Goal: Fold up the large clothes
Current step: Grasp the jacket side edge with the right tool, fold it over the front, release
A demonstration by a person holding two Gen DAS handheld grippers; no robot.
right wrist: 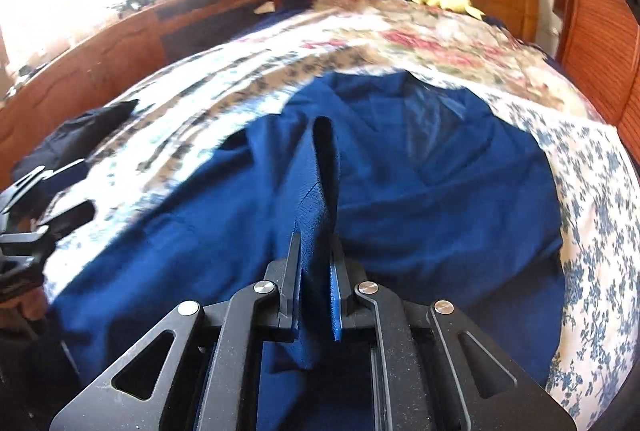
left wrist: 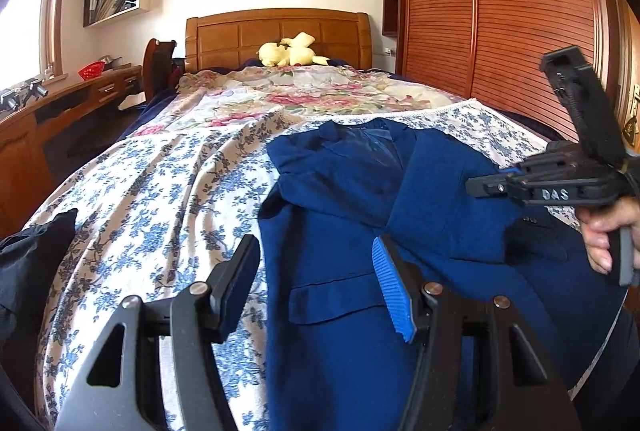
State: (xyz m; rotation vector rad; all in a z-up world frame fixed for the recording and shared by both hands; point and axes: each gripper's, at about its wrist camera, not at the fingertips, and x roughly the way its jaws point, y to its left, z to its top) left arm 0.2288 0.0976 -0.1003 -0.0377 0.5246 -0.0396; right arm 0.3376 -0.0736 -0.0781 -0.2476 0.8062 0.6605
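Right gripper: fingers narrow, pinching a raised fold of the blue jacket, with cloth standing up between the pads and the rest of the jacket spread ahead of the fingertips on the bed. Left gripper: fingers wide, holding nothing, hovering over the jacket's left edge; one finger over the floral sheet, the other over blue cloth by the pocket flap. Black garment left of the left fingers.

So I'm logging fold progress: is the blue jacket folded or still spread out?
Partly folded. The blue jacket lies front-up on the bed, one sleeve laid across its chest; the right gripper pinches a fold of it.
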